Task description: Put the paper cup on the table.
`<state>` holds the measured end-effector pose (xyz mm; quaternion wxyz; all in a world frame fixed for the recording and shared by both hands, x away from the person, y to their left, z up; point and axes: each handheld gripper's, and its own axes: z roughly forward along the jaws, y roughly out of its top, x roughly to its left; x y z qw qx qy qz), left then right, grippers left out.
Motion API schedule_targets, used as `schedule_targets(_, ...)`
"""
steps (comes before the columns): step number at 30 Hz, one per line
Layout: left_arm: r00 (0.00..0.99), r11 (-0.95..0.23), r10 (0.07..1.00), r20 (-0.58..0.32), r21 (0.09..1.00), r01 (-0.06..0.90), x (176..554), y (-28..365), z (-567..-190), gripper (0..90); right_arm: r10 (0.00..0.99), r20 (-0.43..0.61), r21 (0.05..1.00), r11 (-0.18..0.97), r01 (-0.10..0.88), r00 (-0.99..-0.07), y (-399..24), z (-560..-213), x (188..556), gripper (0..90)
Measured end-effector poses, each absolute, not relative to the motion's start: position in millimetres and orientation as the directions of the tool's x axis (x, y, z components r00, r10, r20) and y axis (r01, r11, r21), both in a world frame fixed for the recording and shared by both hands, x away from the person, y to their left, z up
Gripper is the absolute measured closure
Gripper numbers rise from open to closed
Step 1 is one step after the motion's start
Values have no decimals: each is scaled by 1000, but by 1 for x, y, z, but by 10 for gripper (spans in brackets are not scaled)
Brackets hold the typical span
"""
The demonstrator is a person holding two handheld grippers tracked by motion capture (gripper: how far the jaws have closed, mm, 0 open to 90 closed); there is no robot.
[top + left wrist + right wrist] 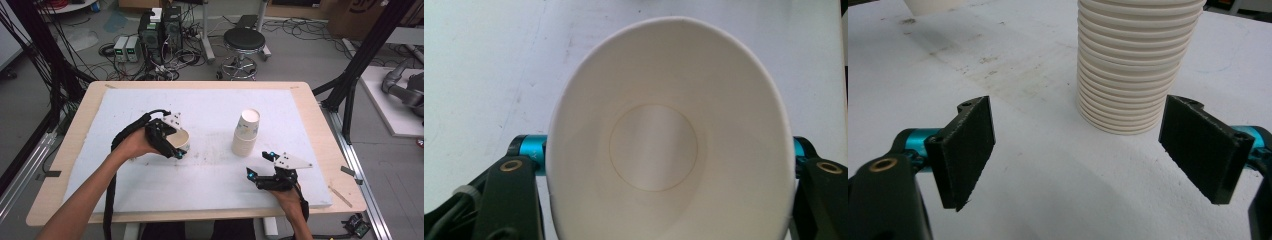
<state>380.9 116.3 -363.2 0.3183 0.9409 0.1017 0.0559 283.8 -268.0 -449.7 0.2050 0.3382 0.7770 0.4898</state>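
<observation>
A single white paper cup (182, 140) is tipped on its side at the left of the white board, with my left gripper (173, 146) shut on it. In the left gripper view the cup (669, 145) faces the camera mouth-first, squeezed to an oval between the two jaws. A tall stack of nested paper cups (246, 132) stands upside down at centre right, leaning slightly. My right gripper (259, 165) rests open just in front of the stack. In the right gripper view the stack (1135, 65) rises beyond the right gripper (1078, 150), whose spread pads (968, 150) hold nothing.
The white board (210, 105) covers a wooden table (325, 150). Behind the table's far edge are a black stool (243, 40) and boxes with cables (160, 35) on the floor. A black frame post (360, 65) stands at the right.
</observation>
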Motion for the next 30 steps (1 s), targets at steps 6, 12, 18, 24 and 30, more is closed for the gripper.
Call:
schedule_targets(6, 971, -794, 238, 40, 583, 170, 386, 108, -371, 320, 728, 21, 898, 288, 334, -685, -268, -450, 284, 149)
schedule_targets(12, 972, -818, 229, 44, 550, 168, 389, 97, -380, 316, 732, 16, 899, 288, 331, -681, -268, -450, 284, 149)
schedule_targets(18, 972, -840, 227, 64, 518, 162, 389, 87, -387, 317, 731, 15, 898, 291, 331, -683, -268, -450, 285, 149)
schedule_targets(24, 969, -834, 243, 50, 521, 182, 389, 87, -398, 314, 730, 21, 898, 286, 334, -683, -268, -450, 284, 149)
schedule_targets(30, 970, -846, 237, 51, 502, 180, 389, 85, -402, 316, 729, 22, 897, 288, 336, -684, -268, -450, 285, 150)
